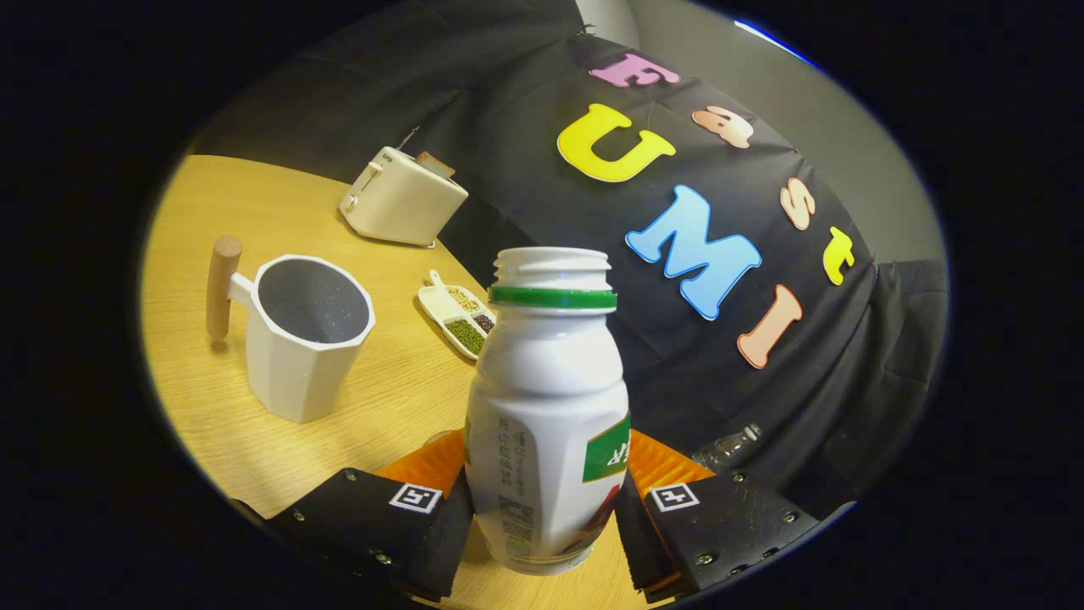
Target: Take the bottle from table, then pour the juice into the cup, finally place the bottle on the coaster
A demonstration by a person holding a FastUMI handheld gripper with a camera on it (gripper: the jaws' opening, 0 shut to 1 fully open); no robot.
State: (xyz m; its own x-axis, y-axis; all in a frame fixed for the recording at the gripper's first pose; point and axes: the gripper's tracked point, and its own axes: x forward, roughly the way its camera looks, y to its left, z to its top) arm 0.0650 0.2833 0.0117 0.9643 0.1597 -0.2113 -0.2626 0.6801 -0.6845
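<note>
A staged kitchen corner inside a recording booth: a light wooden tabletop (pixel 254 220) carries a cream two-slot toaster (pixel 403 199), a white faceted mug with a wooden handle (pixel 301 339) and a white divided dish of dried beans (pixel 457 318), black cloth hung behind

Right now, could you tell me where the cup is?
The cup stands on the wooden table, beyond the jaws and left of the held bottle, with the toaster farther behind it.
</note>
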